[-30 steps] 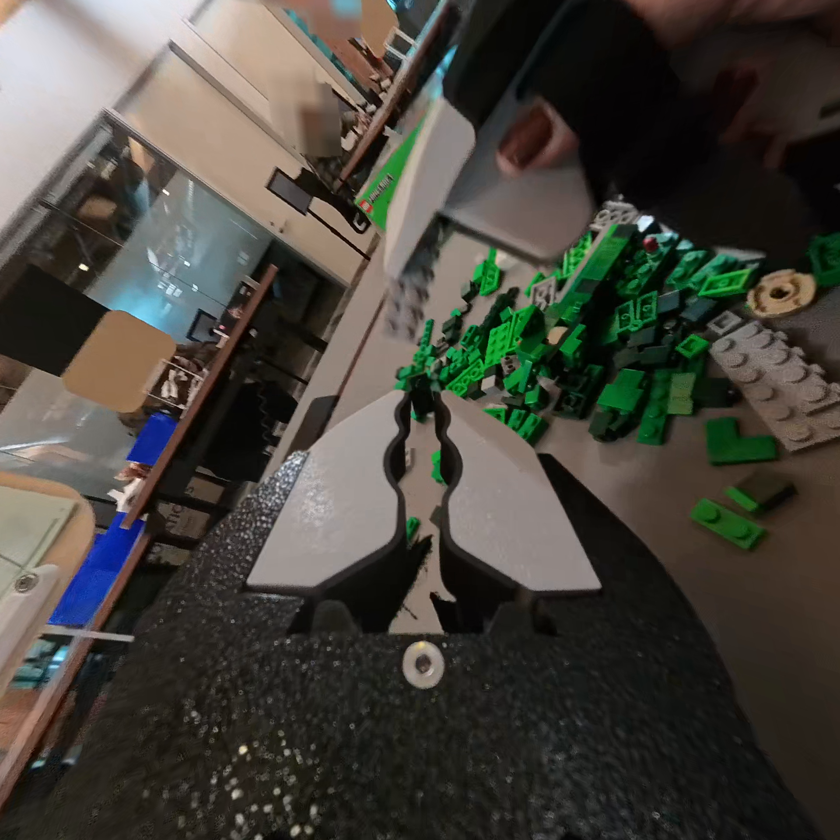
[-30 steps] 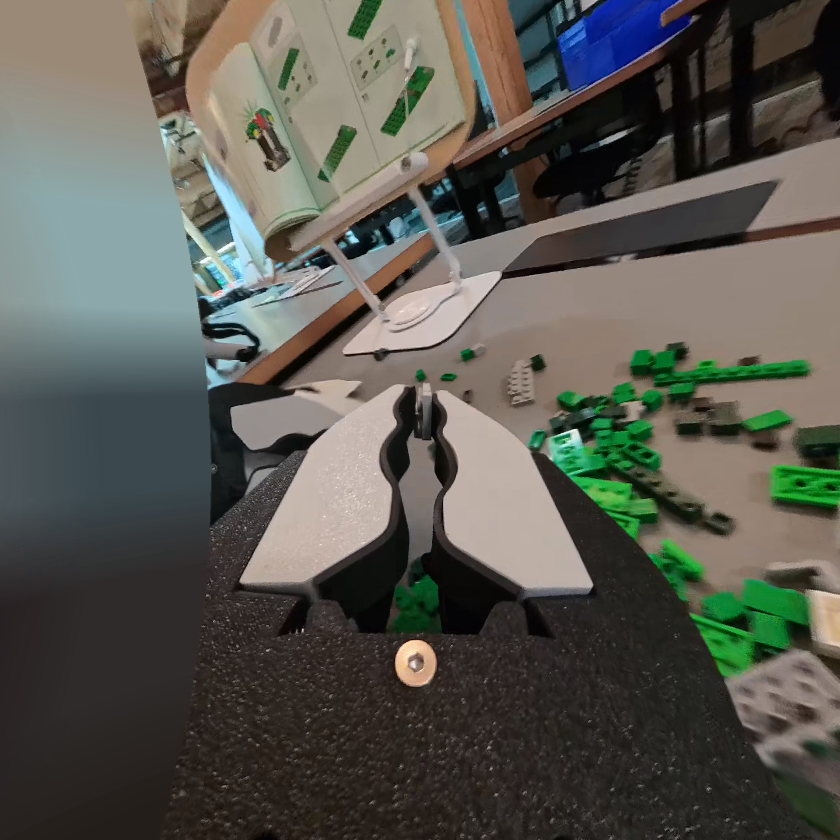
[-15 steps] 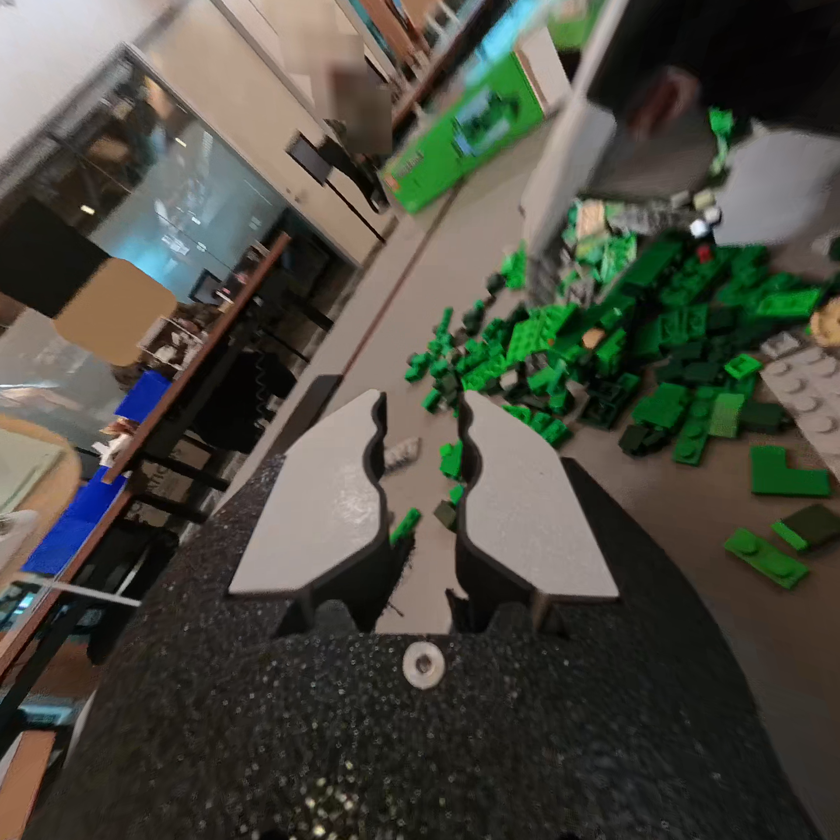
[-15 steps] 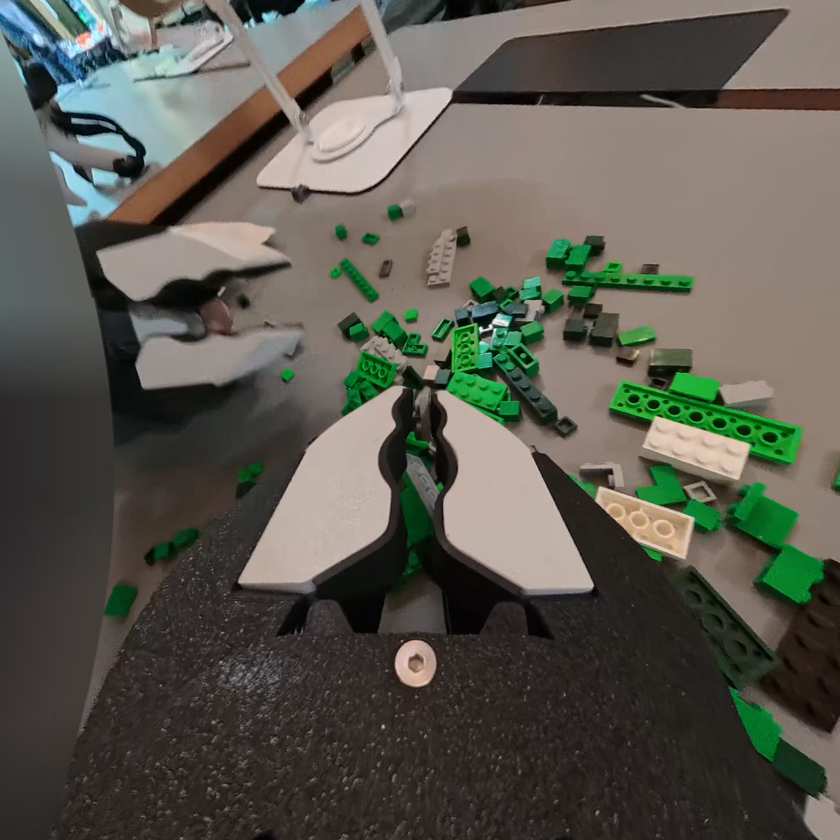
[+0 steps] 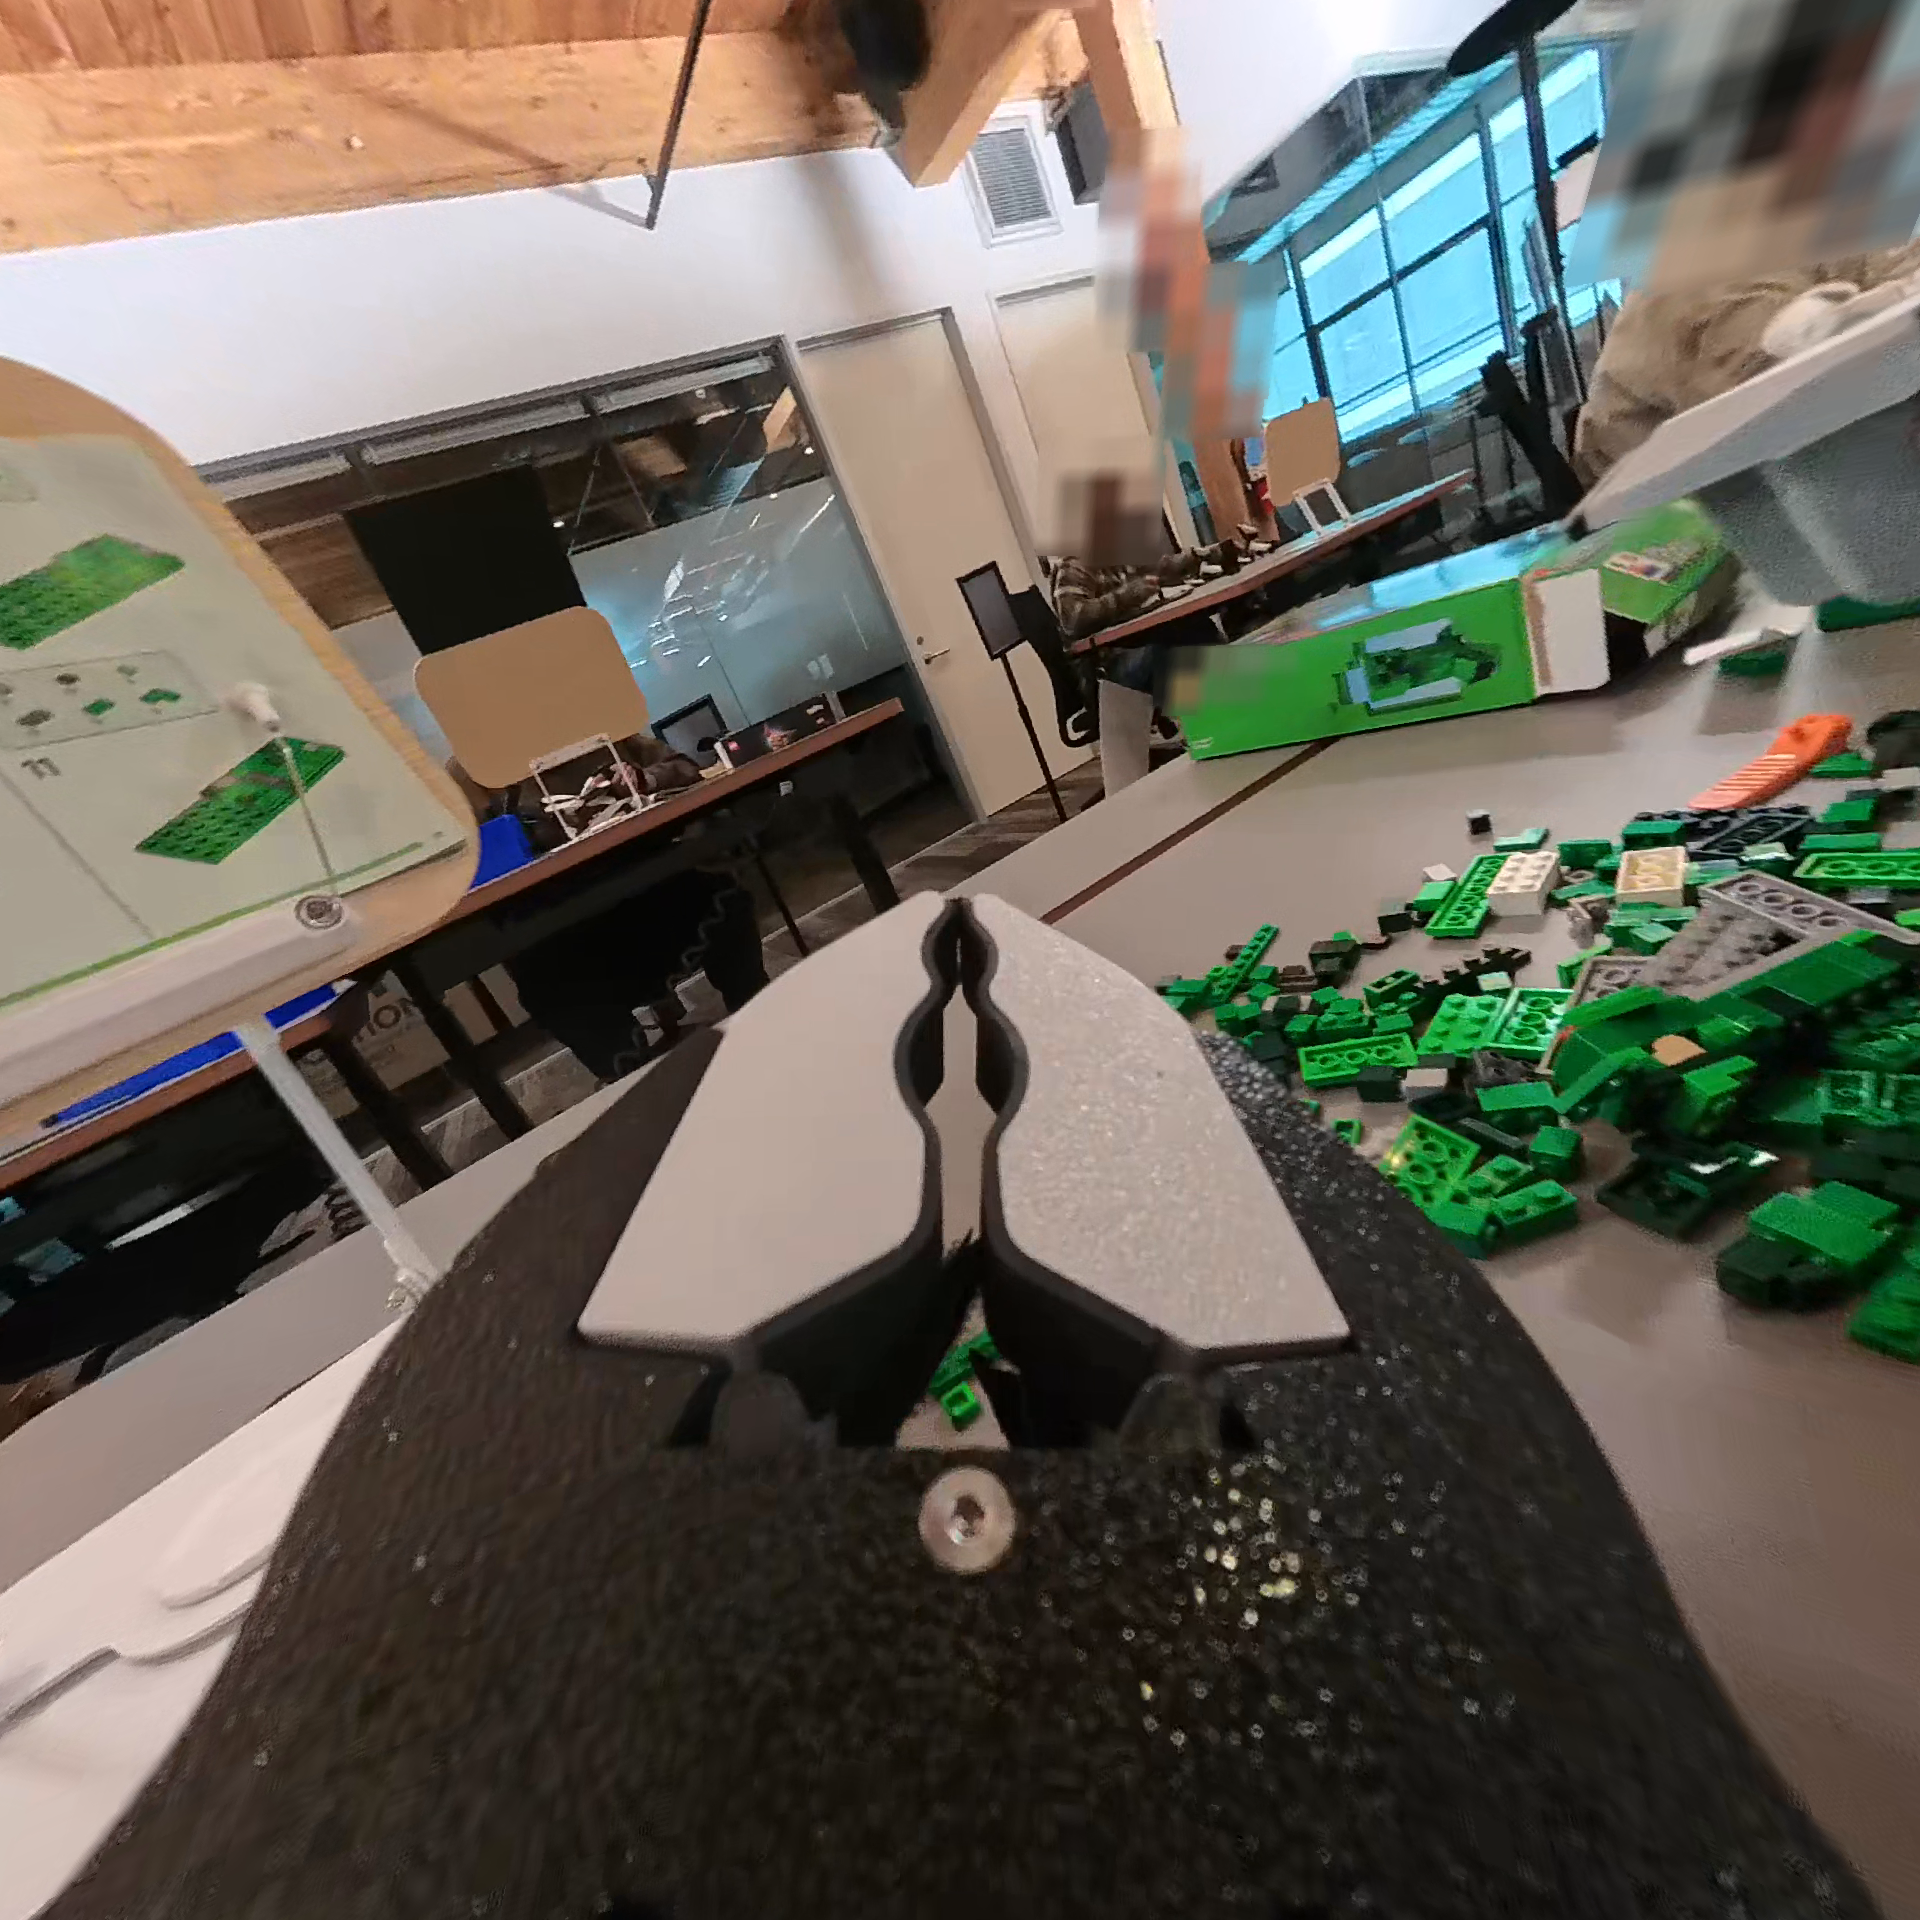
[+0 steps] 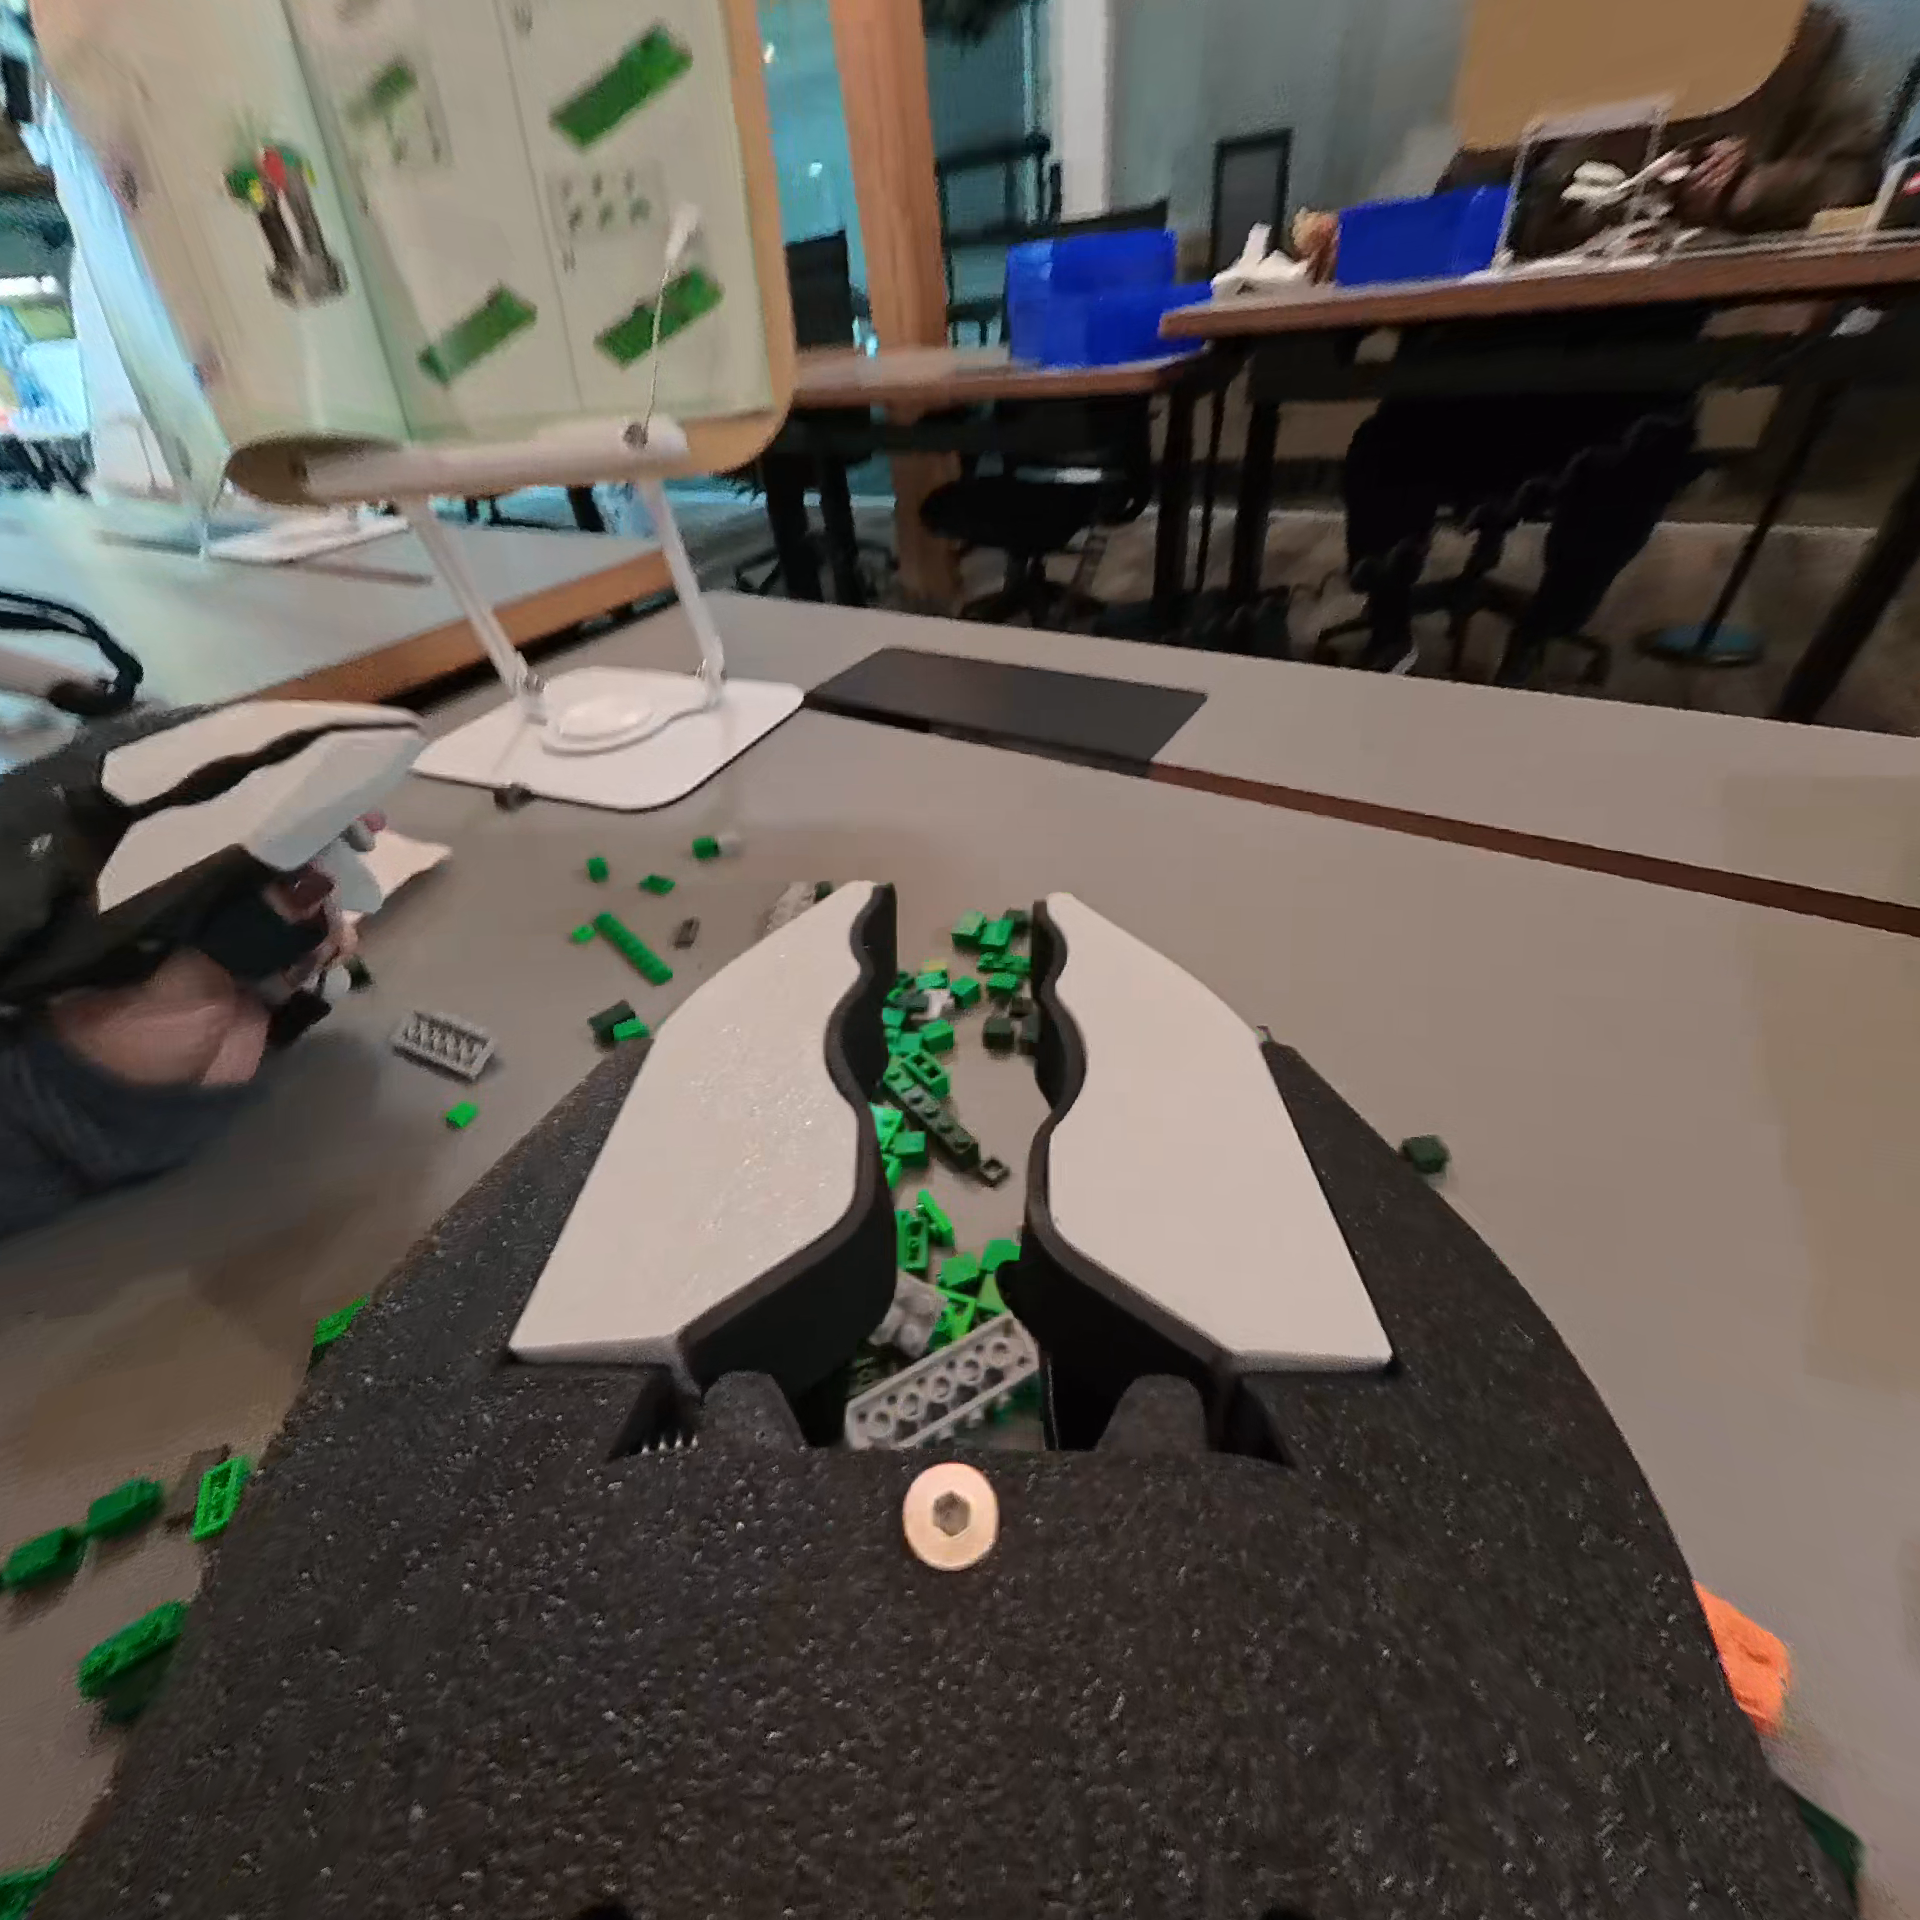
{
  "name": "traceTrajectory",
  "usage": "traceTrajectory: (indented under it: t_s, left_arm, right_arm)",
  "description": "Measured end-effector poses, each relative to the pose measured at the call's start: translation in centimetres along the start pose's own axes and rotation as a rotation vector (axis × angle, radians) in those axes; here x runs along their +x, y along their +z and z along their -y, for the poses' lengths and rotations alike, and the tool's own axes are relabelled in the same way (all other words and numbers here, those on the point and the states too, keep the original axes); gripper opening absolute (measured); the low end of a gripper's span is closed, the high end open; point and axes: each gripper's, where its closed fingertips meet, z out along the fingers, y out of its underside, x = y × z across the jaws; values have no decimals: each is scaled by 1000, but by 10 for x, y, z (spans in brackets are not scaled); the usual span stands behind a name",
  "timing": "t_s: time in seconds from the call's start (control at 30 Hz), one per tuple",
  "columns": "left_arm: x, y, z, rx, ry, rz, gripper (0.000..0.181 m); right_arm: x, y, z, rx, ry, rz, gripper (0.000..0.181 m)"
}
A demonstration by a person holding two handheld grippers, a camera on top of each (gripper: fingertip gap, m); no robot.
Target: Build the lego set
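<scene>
My left gripper is pinched closed and empty, raised toward the instruction booklet; my right gripper is spread open above loose bricks, ready to pick.

Items bearing writing or print, contents not transcribed:
- Instruction booklet on its stand: a printed step number is showing beside the green plate diagrams; in the right wrist view the booklet is blurring, nothing legible.
- Green box lying on the desk: a logo and printed artwork are showing, too blurred to read.
</scene>
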Motion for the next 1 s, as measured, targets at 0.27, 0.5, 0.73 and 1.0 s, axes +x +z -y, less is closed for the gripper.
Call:
traceTrajectory:
  t_s: [0.27,0.5,0.73,1.0]
  left_arm:
    - [0,2,-3,-20,59,14,0]
    - [-4,2,-19,-129,138,65,0]
    - [1,4,-26,-163,146,30,0]
    - [9,5,-22,-122,53,-51,0]
  right_arm:
    - [71,-36,-7,-56,-195,-134,13]
    - [88,-58,-33,-179,-560,-19,12]
    - [144,-88,-48,-401,-590,-245,14]
    - [107,-105,-49,-368,-82,156,4]
